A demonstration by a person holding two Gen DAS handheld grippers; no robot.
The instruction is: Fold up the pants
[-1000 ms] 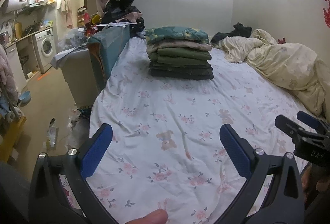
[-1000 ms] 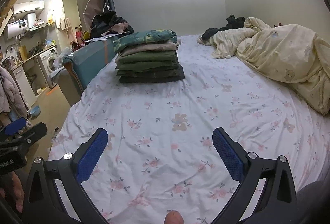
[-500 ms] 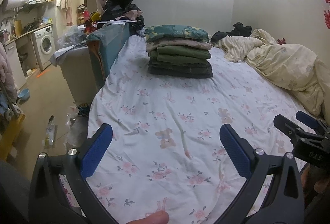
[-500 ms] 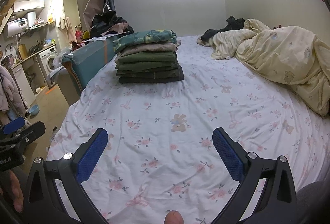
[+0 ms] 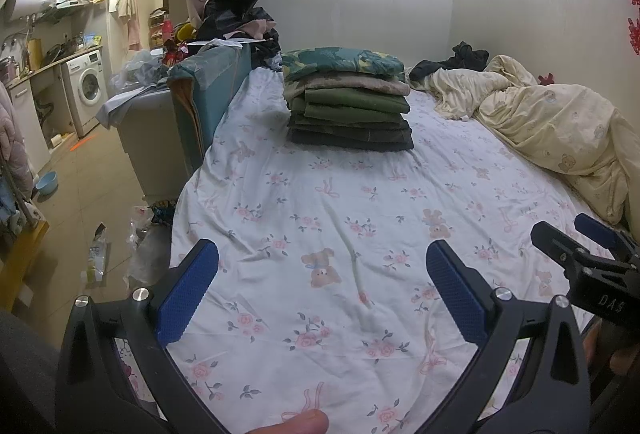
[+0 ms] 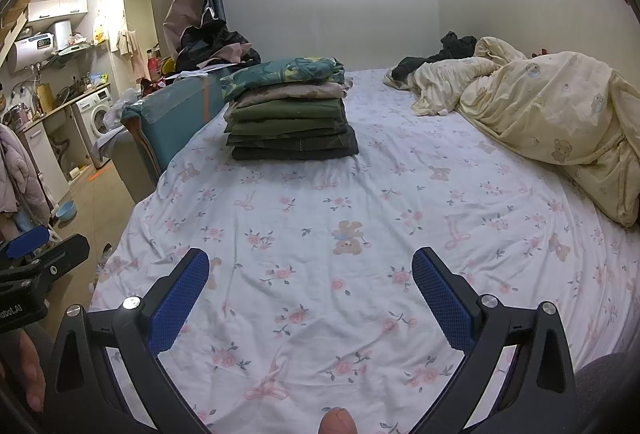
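Observation:
A stack of several folded pants [image 5: 348,102] sits at the far left of the bed, with a green patterned pair on top; it also shows in the right wrist view [image 6: 290,114]. My left gripper [image 5: 322,272] is open and empty over the near part of the floral sheet [image 5: 340,218]. My right gripper [image 6: 310,276] is open and empty over the same sheet [image 6: 360,202]. The right gripper also shows at the right edge of the left wrist view [image 5: 576,254], and the left gripper at the left edge of the right wrist view [image 6: 40,254]. No loose pants lie near either gripper.
A crumpled cream duvet [image 5: 552,122] lies along the right side of the bed, with dark clothes [image 5: 460,60] behind it. A teal-covered box [image 5: 204,90] with piled clothes stands left of the bed. A washing machine [image 5: 86,90] and floor clutter are further left.
Both grippers have drawn back slightly and risen a little, so the stack looks a bit farther and lower. Both stay open and empty.

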